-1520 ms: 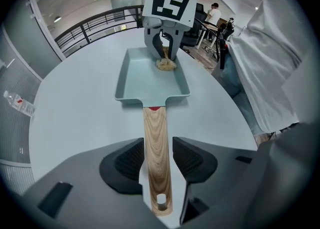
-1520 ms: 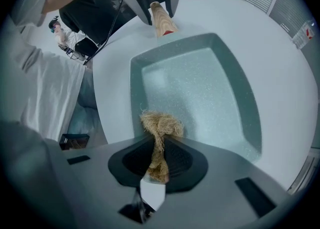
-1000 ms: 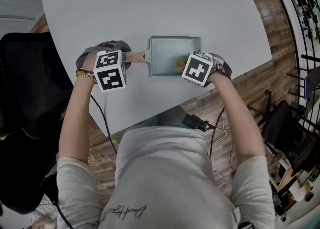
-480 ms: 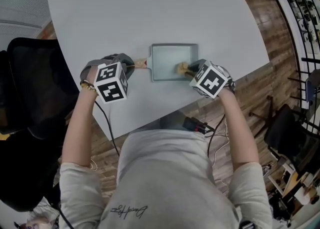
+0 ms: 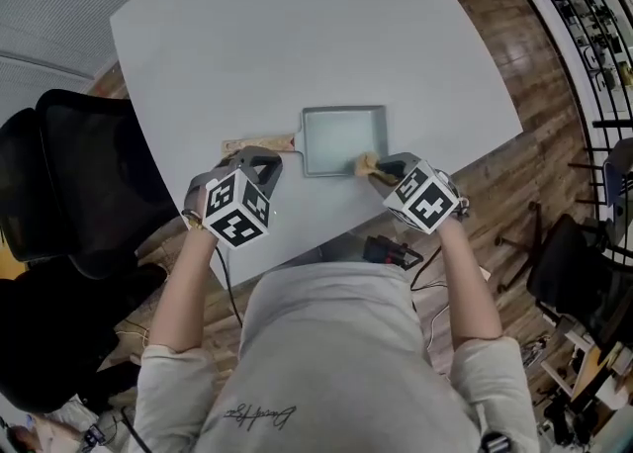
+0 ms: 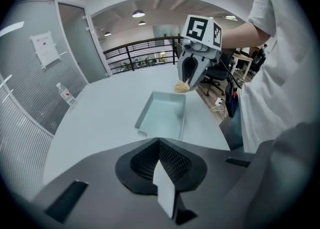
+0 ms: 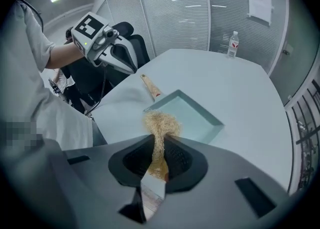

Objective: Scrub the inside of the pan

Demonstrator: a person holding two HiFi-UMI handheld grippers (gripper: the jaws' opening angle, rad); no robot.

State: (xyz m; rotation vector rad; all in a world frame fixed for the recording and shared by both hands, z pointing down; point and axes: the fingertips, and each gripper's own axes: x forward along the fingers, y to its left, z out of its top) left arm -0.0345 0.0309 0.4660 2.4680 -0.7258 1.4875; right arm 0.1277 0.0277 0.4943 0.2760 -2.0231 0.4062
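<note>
The pale rectangular pan [image 5: 341, 136] lies flat on the table, its wooden handle [image 5: 259, 144] pointing left and bare. My left gripper [image 5: 265, 160] hovers just in front of the handle without touching it. Its jaws have just been closing and stand shut with nothing between them [image 6: 159, 144]. My right gripper [image 5: 374, 168] is shut on a tan fibrous scrubber [image 7: 161, 122], held above the pan's near right rim. The right gripper view looks past the scrubber to the pan [image 7: 189, 115] and the handle [image 7: 150, 87]. In the left gripper view the pan's inside [image 6: 163, 115] looks bare.
The grey table [image 5: 297, 36] ends just in front of my body, over a wood floor. A black chair [image 5: 79, 174] stands at its left. A water bottle [image 7: 232, 43] stands at the table's far edge. A railing [image 5: 584, 6] runs along the right.
Both grippers have risen and drawn back toward me. The left one has come off the handle, which now shows bare. The scrubber went from inside the pan to over its near rim.
</note>
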